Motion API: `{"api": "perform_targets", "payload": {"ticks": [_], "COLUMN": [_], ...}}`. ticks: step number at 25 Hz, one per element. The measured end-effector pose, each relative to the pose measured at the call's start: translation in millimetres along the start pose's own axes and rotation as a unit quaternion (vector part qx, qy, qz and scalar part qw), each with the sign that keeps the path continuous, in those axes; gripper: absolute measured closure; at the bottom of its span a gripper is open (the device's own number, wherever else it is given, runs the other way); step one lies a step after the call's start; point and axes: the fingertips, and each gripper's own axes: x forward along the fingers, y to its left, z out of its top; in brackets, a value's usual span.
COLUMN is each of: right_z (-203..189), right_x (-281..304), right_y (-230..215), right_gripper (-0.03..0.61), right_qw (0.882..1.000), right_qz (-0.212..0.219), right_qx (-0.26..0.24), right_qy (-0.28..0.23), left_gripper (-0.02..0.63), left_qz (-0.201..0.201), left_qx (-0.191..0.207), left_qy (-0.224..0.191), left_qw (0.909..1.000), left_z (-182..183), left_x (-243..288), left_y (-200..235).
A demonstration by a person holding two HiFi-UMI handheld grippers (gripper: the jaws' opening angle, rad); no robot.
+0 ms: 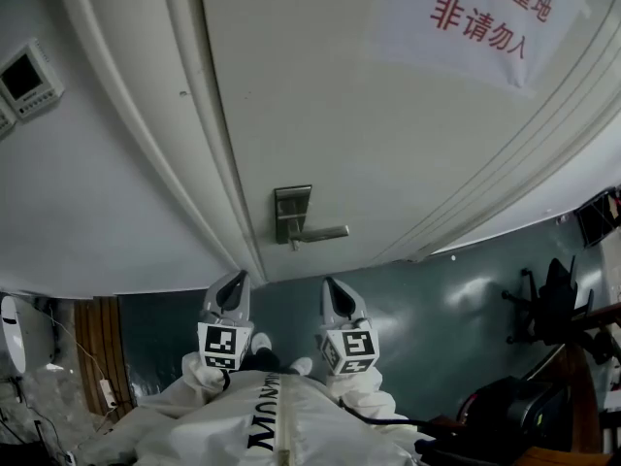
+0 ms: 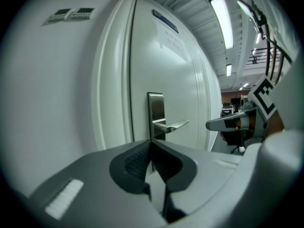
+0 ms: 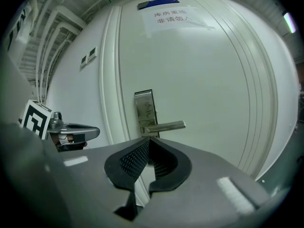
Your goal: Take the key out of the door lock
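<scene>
Your right gripper (image 3: 148, 139): jaws clenched together, nothing between. Left gripper (image 2: 152, 142): same, pinched closed, empty. Both held side by side, pointing at white door (image 1: 388, 124), well short of lock plate (image 1: 292, 212). Lever handle (image 1: 326, 232) sticks out rightward. Key: small stub (image 1: 294, 246) under lever in head view may be it, too small to be sure. Nothing done yet. Left: reach lock, open jaws, grip key, pull out.

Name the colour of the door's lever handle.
Silver, brushed metal: the lever handle shows best in the right gripper view.
</scene>
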Motion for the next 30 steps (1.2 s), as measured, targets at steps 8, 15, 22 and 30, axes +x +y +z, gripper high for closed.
{"api": "perform_targets", "payload": {"ticks": [8,15,22,30], "right_z": [11.5,6.7,5.4,-5.8], "right_x": [33.4,39.5,46.9,55.2], "right_y": [23.5,19.1,4.9,-4.6], "right_gripper": [0.578,0.577,0.571,0.450], "right_qw": [1.000,0.999,0.999,0.997], "right_qz": [-0.020,-0.025,-0.018,0.003], "right_qx": [-0.016,0.023,0.032,0.073], "right_qy": [0.003,0.011,0.011,0.014], "left_gripper": [0.614,0.614,0.614,0.614], "left_qz": [-0.011,-0.023,-0.003,0.019], "left_qx": [-0.012,-0.023,-0.023,-0.015], "left_qy": [-0.011,-0.010,-0.007,-0.001], "left_qw": [0.9998,0.9994,0.9997,0.9997], "left_z": [-2.4,-4.0,-1.6,1.2], "left_x": [10.1,21.6,26.0,22.6], "left_y": [41.4,40.1,37.1,29.7]}}
